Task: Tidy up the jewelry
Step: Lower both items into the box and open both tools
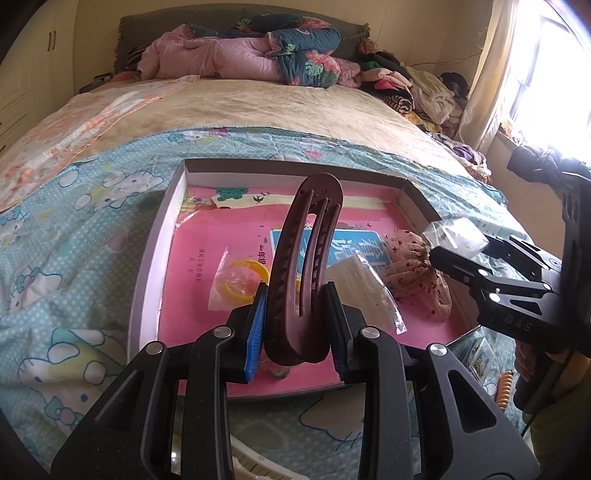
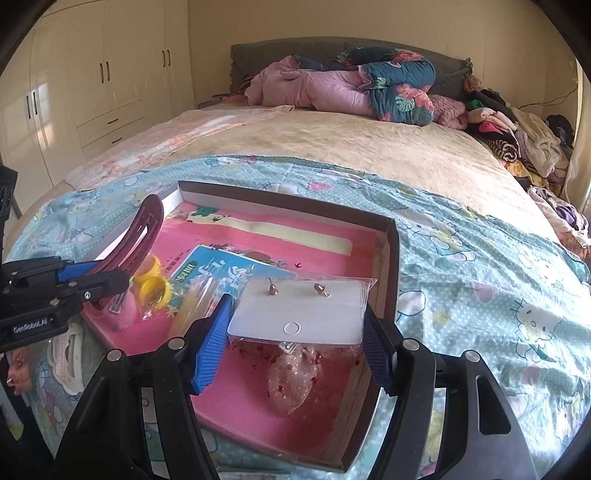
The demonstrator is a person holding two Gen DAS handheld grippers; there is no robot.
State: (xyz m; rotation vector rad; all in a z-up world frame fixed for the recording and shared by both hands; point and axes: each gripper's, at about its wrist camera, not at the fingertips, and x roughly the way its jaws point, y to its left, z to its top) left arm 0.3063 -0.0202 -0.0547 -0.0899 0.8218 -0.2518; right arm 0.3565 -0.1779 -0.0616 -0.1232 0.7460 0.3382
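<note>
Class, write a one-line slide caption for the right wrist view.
Right gripper holds a bagged earring card over the pink-lined box on the bed.

Bedroom with cream walls [image 2: 295,18] and a big bed [image 2: 332,147], rumpled quilts [image 2: 351,85] at the grey headboard [image 1: 147,29]. Cream wardrobe [image 2: 92,74] on the left. Bright curtained window [image 1: 546,74] right, clothes heap [image 1: 413,88] beside it.

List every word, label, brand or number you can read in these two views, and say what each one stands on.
"GenRoboLAI", roughly; small white print on the body of the left hand-held gripper.
"D A S": embossed on the body of the right hand-held gripper.
Large white Chinese characters on the blue booklet in the box: seen upside down, not readable.
Small printed column on the pink sheet: too small to read.
</note>
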